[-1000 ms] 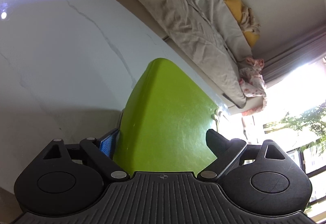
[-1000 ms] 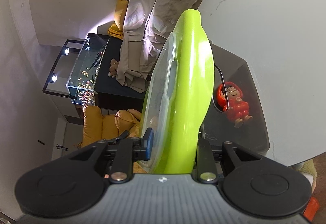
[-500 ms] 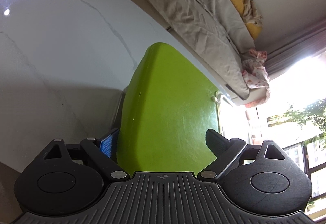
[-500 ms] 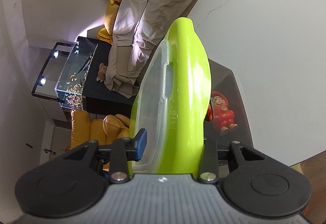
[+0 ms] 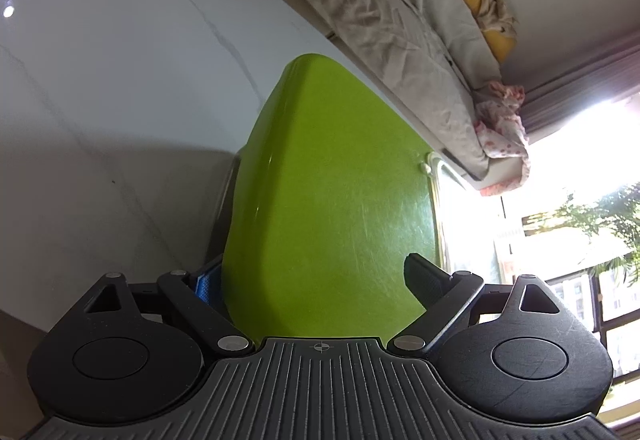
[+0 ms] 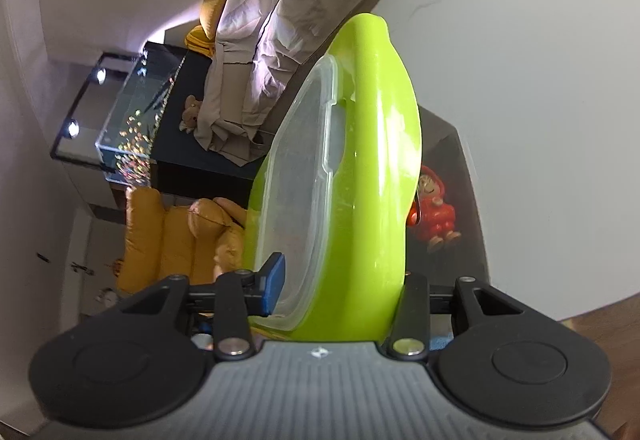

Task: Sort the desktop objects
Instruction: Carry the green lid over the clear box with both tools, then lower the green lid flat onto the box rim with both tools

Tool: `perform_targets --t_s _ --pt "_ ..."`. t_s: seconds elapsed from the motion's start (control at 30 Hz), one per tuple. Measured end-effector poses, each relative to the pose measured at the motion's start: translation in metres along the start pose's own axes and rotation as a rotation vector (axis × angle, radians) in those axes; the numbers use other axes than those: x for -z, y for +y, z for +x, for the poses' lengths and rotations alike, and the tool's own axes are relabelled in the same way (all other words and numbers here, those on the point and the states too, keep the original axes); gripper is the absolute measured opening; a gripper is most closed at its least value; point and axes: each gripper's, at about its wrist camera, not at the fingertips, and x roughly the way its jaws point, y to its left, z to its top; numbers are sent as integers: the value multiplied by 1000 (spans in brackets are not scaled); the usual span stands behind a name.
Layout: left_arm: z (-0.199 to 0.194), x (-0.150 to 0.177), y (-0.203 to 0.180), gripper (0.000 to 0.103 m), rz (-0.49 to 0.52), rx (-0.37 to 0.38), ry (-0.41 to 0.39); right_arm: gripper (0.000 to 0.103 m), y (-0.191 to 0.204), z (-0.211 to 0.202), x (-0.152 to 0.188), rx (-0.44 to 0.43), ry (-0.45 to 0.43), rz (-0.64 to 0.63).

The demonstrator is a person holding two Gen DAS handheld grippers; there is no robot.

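White marbled worktop (image 5: 120, 100) fills the view, rumpled bed (image 5: 380, 12) beyond. Both hands are on the green lidded container (image 6: 372, 200): right gripper (image 6: 340, 290) has its jaws clamped across lid and base, left gripper (image 5: 316, 276) spans the wide base, jaws against its sides. It hangs over the dark bin (image 6: 460, 168) holding a red toy figure (image 6: 434, 208). My read: mid-carry; next, lower it level into place.

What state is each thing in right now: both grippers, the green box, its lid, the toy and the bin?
Left gripper: shut on green box.
Right gripper: shut on green box.
Green box: held on edge.
Clear lid: on the box.
Red toy: lying in the bin.
Dark bin: open, on the table.
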Motion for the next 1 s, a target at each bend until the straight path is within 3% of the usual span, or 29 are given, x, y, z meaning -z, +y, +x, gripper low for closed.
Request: perform_targets --t_s 0.07,0.13,0.47,0.73,1.0 --pt "1 0 0 93 1 -5 1 50 22 -2 2 71 -26 -98" --pt "2 0 1 93 -3 -9 -1 51 31 -3 5 95 -29 -108" --pt "8 0 8 93 -21 -17 12 48 20 -3 32 77 -49 -26" --pt "12 0 8 94 -29 1 24 69 75 -16 62 308 -225 -286" --pt "16 3 6 94 -34 19 38 71 47 -11 61 271 -195 -180"
